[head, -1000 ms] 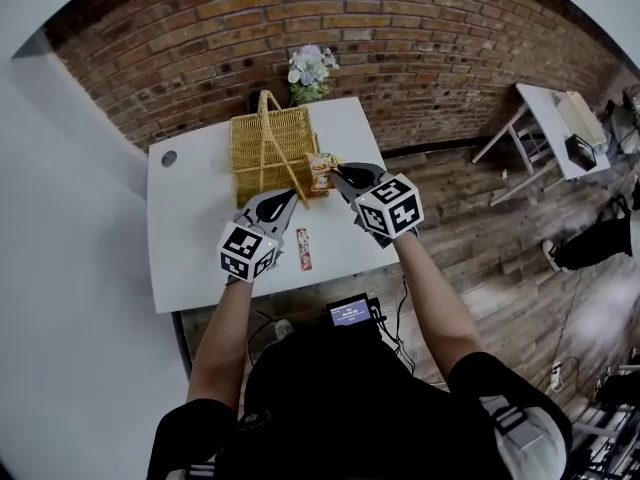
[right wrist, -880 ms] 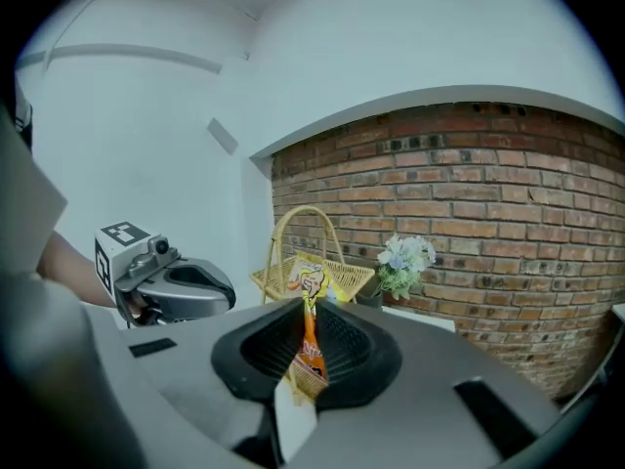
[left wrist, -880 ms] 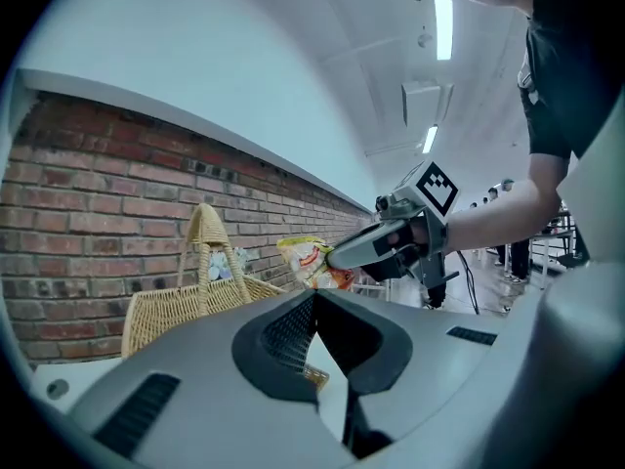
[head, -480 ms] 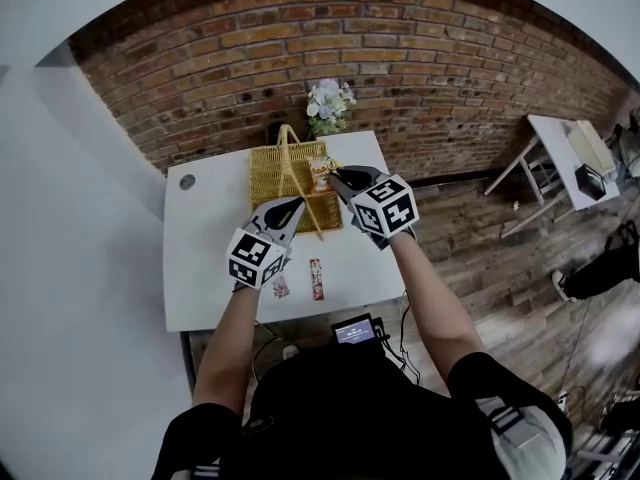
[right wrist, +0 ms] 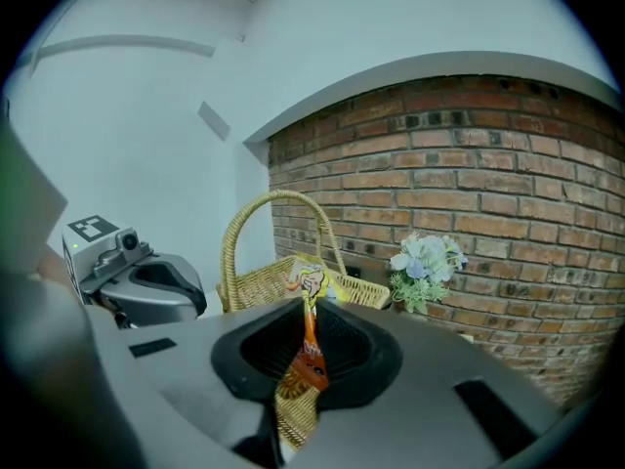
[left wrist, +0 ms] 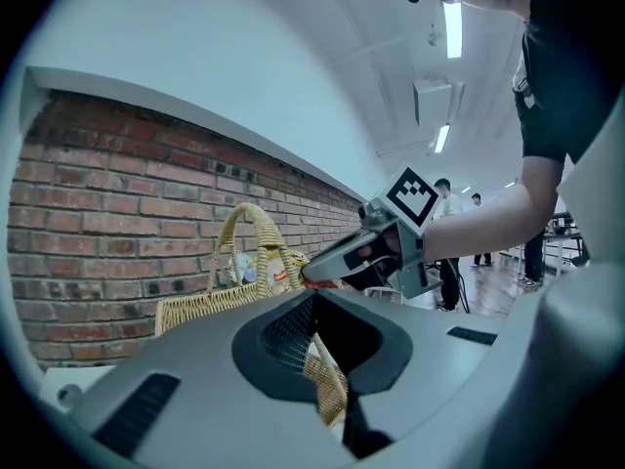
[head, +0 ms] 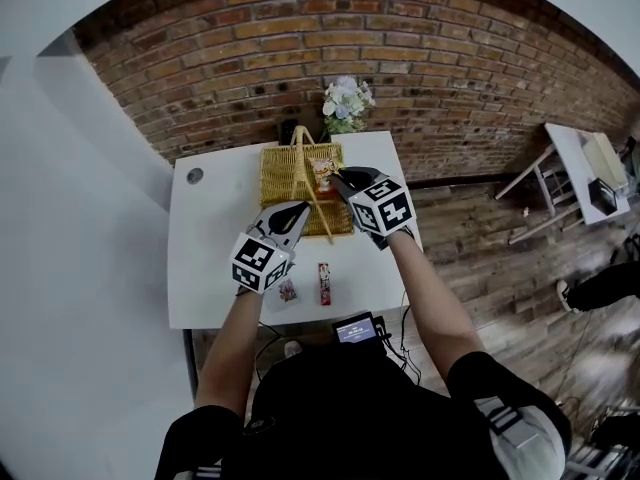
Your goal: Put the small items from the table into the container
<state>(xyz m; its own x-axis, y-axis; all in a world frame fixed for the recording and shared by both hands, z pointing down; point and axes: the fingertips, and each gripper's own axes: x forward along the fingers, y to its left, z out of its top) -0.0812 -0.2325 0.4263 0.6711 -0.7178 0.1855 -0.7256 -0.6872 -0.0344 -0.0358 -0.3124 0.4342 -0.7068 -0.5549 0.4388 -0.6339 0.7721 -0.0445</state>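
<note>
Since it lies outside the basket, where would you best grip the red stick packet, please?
Probably from above, jaws closing across the narrow width of the red stick packet, near its middle: it lies flat on the table, long and thin, pointing toward the basket.

Red brick wall (head: 400,58), wood-plank floor (head: 480,238), white side table (head: 572,153) at right.

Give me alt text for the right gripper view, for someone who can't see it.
The right gripper holds an orange and yellow snack packet upright in its shut jaws, before a handled wicker basket. Pale flowers stand against a brick wall behind it.
</note>
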